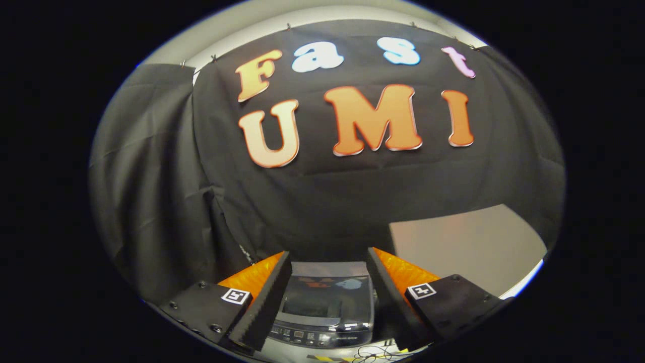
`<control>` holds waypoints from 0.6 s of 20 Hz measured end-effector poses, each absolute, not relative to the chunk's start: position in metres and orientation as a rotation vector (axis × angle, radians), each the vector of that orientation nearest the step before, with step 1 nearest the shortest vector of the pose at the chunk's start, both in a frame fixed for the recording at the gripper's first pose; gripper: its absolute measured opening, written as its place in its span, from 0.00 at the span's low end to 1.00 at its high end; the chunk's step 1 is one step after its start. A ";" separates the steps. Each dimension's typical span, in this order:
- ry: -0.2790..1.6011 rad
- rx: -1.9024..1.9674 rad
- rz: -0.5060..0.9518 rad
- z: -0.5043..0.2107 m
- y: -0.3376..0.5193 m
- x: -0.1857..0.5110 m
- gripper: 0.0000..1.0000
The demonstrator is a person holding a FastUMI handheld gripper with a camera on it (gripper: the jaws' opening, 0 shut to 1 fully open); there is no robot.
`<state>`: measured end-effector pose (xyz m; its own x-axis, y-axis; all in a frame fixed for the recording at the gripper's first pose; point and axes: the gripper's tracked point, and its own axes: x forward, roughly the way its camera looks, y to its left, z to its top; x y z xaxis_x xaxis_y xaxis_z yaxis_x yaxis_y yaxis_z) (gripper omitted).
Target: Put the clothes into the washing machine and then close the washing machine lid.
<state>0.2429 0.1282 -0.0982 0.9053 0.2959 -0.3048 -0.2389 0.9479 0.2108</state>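
Observation:
A small top-loading washing machine (322, 312) stands below and just ahead of my gripper (328, 259), seen between the two fingers. Its dark glass lid (322, 300) lies flat on top and mirrors the wall behind. A control panel (312, 337) with buttons runs along its near edge. My gripper is open, the fingers spread wide with nothing between them, held above the machine.
A pale grey table or board (463, 247) lies to the right of the machine. The black cloth wall (327, 201) hangs close behind it. Some thin cable (370, 355) lies on the surface in front of the machine.

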 end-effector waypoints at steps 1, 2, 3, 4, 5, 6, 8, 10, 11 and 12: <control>0.314 0.165 0.264 -0.087 0.111 0.237 0.98; 0.289 0.158 0.248 -0.074 0.090 0.233 0.98; 0.262 0.157 0.239 -0.060 0.071 0.226 0.98; 0.235 0.159 0.227 -0.047 0.051 0.220 0.98; 0.212 0.158 0.216 -0.035 0.030 0.210 0.98; 0.187 0.155 0.207 -0.025 0.011 0.203 0.98; 0.139 0.140 0.182 -0.008 -0.027 0.183 0.98; 0.092 0.134 0.162 0.009 -0.059 0.171 0.98; 0.078 0.128 0.150 0.011 -0.070 0.164 0.98; 0.064 0.124 0.135 0.014 -0.085 0.159 0.98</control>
